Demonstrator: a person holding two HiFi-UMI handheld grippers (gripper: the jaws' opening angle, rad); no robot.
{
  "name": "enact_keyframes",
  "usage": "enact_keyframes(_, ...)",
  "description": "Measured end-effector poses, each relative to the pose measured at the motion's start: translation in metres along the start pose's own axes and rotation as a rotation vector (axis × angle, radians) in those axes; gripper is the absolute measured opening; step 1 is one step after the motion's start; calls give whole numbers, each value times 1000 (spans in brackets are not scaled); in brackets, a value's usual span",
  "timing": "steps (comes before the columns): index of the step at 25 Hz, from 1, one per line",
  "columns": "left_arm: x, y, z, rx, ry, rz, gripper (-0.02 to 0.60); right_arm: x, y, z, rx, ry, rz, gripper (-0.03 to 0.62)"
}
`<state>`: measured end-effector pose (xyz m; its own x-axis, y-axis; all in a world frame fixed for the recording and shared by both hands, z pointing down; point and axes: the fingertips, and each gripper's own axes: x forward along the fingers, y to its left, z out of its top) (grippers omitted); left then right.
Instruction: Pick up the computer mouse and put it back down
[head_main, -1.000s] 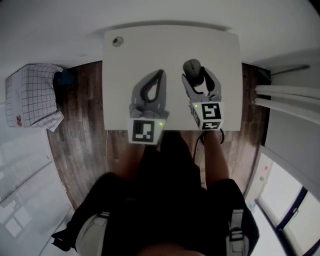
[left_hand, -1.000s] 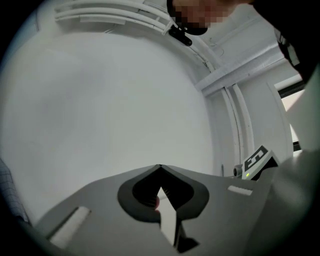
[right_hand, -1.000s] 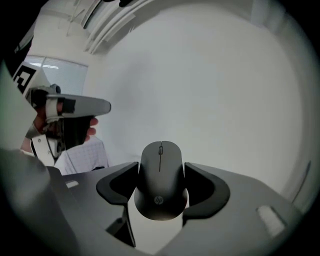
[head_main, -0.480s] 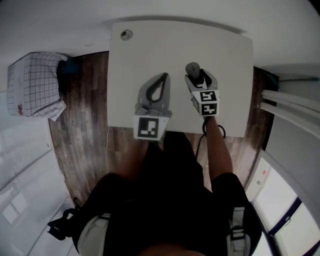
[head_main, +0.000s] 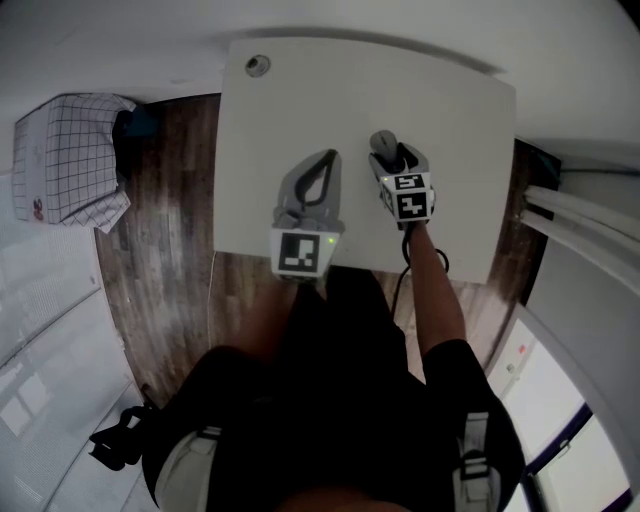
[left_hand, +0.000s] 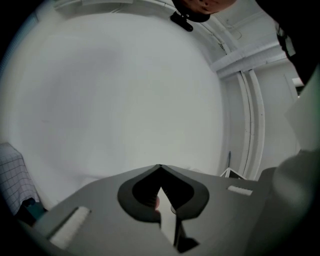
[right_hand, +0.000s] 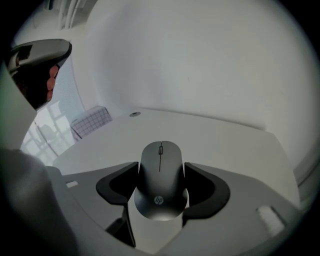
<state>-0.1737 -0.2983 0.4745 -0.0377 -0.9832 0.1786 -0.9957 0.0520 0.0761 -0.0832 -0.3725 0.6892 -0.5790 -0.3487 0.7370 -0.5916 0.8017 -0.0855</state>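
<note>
Over the table (head_main: 455, 130), right side: mouse (right_hand: 160, 187), wheel end pointing away from the person; whether it rests on the white top or hangs just above it cannot be told.
Right gripper (right_hand: 161, 167): tilted downward, jaws set wide with a pad pressed on each side of the mouse.
Left gripper (left_hand: 160, 167): jaws closed tip to tip, nothing between them; just beside the right gripper, over the table's near middle.
Far left table corner: round grommet (head_main: 258, 66).
Wood floor, left of table: checked box (head_main: 65, 165).
</note>
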Motion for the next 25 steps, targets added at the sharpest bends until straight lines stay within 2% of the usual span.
enact_keyframes(5, 3, 2, -4, -2, 8, 6, 0, 14, -2, -14, 7, 69, -1, 305)
enact_keyframes(15, 7, 8, -7, 7, 20, 12, -1, 28, -6, -21, 18, 126, -9, 305)
enact_keyframes(25, 7, 9, -12, 8, 24, 12, 0, 30, -2, -20, 11, 139, -12, 310)
